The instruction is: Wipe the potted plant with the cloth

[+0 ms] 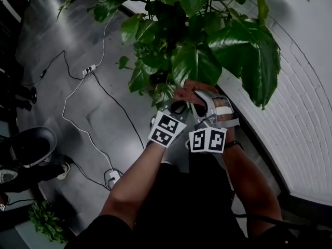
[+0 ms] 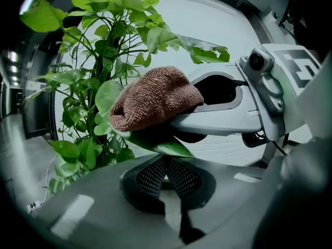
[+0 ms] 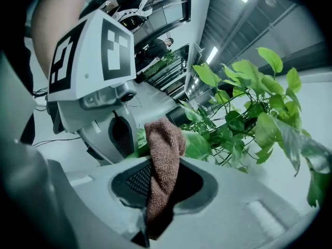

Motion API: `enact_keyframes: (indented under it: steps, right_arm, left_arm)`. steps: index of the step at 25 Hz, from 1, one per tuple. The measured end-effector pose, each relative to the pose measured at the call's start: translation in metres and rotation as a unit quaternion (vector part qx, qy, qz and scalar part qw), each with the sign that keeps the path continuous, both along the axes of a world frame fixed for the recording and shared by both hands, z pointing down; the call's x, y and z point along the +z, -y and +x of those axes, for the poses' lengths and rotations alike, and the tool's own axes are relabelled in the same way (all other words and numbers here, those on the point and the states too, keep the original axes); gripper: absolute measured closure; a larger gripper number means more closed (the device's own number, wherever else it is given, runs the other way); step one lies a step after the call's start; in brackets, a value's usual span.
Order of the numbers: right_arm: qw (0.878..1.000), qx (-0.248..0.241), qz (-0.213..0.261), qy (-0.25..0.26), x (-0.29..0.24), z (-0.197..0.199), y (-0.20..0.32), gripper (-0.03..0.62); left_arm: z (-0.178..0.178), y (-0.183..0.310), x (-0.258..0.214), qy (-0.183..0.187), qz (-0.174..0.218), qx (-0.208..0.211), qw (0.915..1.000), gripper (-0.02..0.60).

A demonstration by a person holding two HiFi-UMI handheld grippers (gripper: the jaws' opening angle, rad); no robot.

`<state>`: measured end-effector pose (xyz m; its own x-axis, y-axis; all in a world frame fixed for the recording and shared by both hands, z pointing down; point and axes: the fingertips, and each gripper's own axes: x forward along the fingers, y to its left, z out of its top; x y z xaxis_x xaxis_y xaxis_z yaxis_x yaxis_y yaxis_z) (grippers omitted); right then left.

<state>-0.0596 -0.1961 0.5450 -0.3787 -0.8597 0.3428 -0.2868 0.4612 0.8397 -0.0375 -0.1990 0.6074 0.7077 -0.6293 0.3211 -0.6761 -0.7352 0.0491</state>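
The potted plant (image 1: pixel 194 32) spreads large green leaves across the top of the head view. My two grippers sit close together just under its foliage. The right gripper (image 1: pixel 201 98) is shut on a brown cloth (image 3: pixel 163 154), which sticks out past its jaws and presses on a leaf (image 2: pixel 155 143). In the left gripper view the cloth (image 2: pixel 153 97) bunches on top of that leaf. My left gripper (image 2: pixel 166 166) has its mesh pads closed on the same leaf's lower edge. The pot is hidden.
A white brick wall (image 1: pixel 303 113) curves along the right. Grey floor lies below, with a white cable and a power strip (image 1: pixel 89 70) on it. A dark round seat (image 1: pixel 31 145) and a small plant (image 1: pixel 46 219) stand at the lower left.
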Motion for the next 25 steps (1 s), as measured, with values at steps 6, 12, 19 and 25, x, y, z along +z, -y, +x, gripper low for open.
enact_keyframes:
  steps: [6,12,19,25]
  right_arm:
    - [1.000,0.007,-0.027,0.013,0.010,0.000,-0.022,0.528]
    - [0.998,0.005,-0.064,0.020,0.027,-0.006,-0.051,0.527]
    - [0.996,0.001,-0.086,0.024,0.029,-0.013,-0.073,0.528]
    - [0.999,0.007,-0.041,0.031,-0.018,-0.024,-0.051,0.526]
  left_arm:
    - [-0.004,-0.015,0.003,0.005,-0.012,0.001,0.9999,0.565]
    - [-0.006,-0.038,0.013,0.010,-0.034,0.002,0.9994,0.565]
    - [-0.014,-0.056,0.016,0.010,-0.050,-0.009,0.9986,0.565]
    - [-0.033,-0.038,0.005,0.024,-0.041,-0.045,0.9979,0.565]
